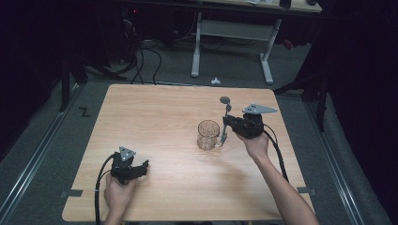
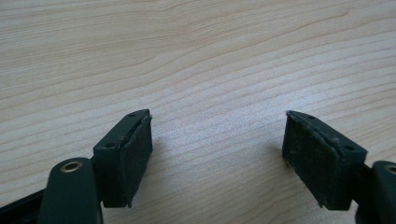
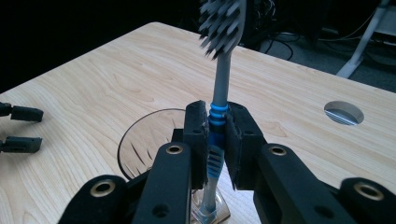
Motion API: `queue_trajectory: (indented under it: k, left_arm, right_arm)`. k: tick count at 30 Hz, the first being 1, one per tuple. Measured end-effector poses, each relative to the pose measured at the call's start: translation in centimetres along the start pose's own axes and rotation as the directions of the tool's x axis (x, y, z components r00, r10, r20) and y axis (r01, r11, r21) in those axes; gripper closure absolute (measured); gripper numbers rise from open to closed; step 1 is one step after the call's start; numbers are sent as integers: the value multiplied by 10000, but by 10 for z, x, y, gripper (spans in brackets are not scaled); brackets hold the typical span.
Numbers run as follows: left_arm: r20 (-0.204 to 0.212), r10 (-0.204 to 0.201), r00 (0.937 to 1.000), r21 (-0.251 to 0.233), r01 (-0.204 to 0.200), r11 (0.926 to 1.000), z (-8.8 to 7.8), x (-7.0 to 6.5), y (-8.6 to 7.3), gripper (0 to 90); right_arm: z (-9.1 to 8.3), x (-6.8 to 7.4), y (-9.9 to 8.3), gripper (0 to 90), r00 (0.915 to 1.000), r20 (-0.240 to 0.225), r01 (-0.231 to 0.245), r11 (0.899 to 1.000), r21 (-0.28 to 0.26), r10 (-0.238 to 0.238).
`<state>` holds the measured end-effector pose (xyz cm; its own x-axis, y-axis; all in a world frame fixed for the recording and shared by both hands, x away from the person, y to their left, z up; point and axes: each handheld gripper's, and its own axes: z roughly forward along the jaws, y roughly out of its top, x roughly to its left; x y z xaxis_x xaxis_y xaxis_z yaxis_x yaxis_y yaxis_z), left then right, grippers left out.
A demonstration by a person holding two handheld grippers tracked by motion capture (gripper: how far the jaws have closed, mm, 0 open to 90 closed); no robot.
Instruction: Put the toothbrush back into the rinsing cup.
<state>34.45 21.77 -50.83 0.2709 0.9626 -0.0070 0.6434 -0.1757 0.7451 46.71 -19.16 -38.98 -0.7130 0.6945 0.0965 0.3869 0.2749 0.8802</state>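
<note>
A grey toothbrush (image 3: 220,88) with blue bands stands upright, and my right gripper (image 3: 216,126) is shut on its handle, bristle head on top. From above, the toothbrush (image 1: 224,135) hangs just right of a clear glass mug (image 1: 208,134) at mid table, with the right gripper (image 1: 228,123) pointing left at it. The mug (image 3: 149,140) lies just beyond the jaws, and the brush's lower end sits near its handle. My left gripper (image 1: 144,165) rests at the table's front left. Its jaws (image 2: 217,154) stand open over bare wood with nothing between them.
The wooden table (image 1: 155,117) has a round cable hole (image 3: 344,112) on its far side. The left gripper's jaws (image 3: 21,128) show far off at the left. Behind the table stand a white-legged desk (image 1: 232,33) and floor cables (image 1: 141,61).
</note>
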Motion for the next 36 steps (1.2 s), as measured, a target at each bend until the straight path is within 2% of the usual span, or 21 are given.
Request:
queue_trajectory:
  k: [17, 20, 25, 36]
  left_arm:
    - [4, 4, 10000, 5, -4, 10000, 0, 0, 0, 248]
    - [3, 2, 10000, 3, -2, 10000, 0, 0, 0, 248]
    - [4, 3, 10000, 5, -3, 10000, 0, 0, 0, 248]
    - [3, 2, 10000, 4, -2, 10000, 0, 0, 0, 248]
  right_arm:
    - [4, 1, -7, 799, 10000, 36, 59, 9999, 105, -60]
    - [5, 1, -10, 798, 9999, 100, 108, 9999, -18, -108]
    - [5, -2, -14, 798, 10000, 79, -58, 9999, 91, 57]
    - [8, 1, -16, 798, 9999, 91, 97, 9997, 235, -99]
